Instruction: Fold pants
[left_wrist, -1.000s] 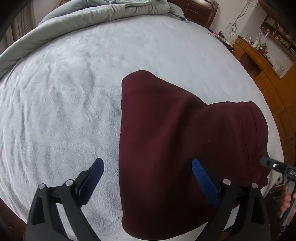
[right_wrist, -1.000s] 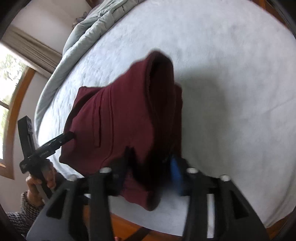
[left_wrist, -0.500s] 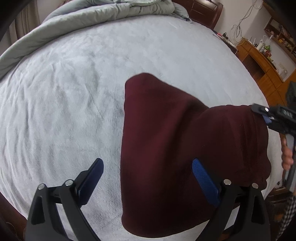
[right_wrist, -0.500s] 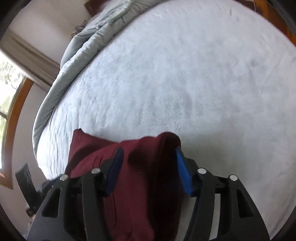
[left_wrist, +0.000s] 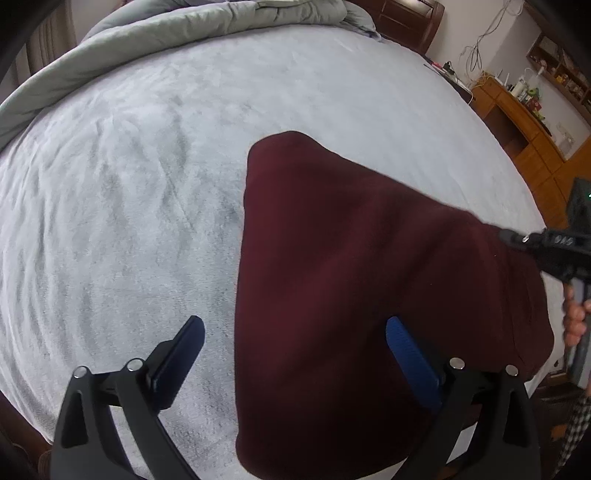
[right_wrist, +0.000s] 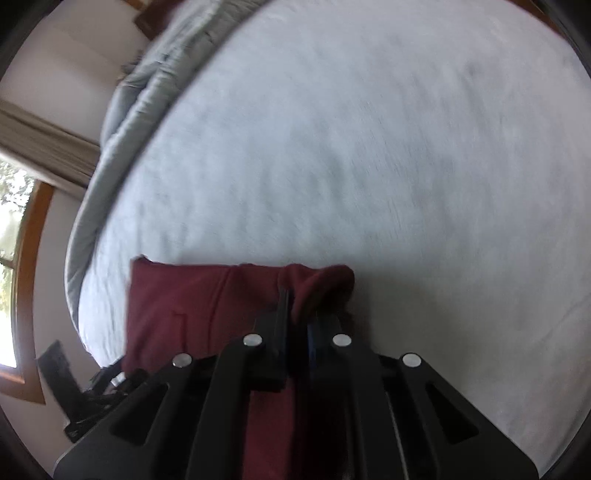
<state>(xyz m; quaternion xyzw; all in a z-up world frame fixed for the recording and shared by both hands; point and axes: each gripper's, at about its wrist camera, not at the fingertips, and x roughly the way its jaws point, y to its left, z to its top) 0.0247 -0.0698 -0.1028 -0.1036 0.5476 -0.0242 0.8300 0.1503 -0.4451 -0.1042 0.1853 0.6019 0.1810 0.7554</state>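
Dark maroon pants (left_wrist: 351, 277) lie folded on the bed near its front edge. My left gripper (left_wrist: 295, 343) hovers open over their near left part, one finger above the blanket and one above the cloth, with nothing gripped. My right gripper (right_wrist: 295, 310) is closing its jaws on a bunched fold at the far right corner of the pants (right_wrist: 192, 306), and the pads pinch the cloth. The left wrist view shows the right gripper (left_wrist: 517, 238) at the pants' right edge, held by a hand (left_wrist: 574, 317).
A pale grey fleece blanket (left_wrist: 129, 184) covers the bed. A rumpled grey duvet (left_wrist: 184, 29) lies along the far side. Wooden cabinets (left_wrist: 524, 122) stand beyond the bed's right edge. A window (right_wrist: 11, 258) is at the left in the right wrist view.
My right gripper slid along the pants to their far right corner and shut on the cloth. The left gripper stayed put and open.
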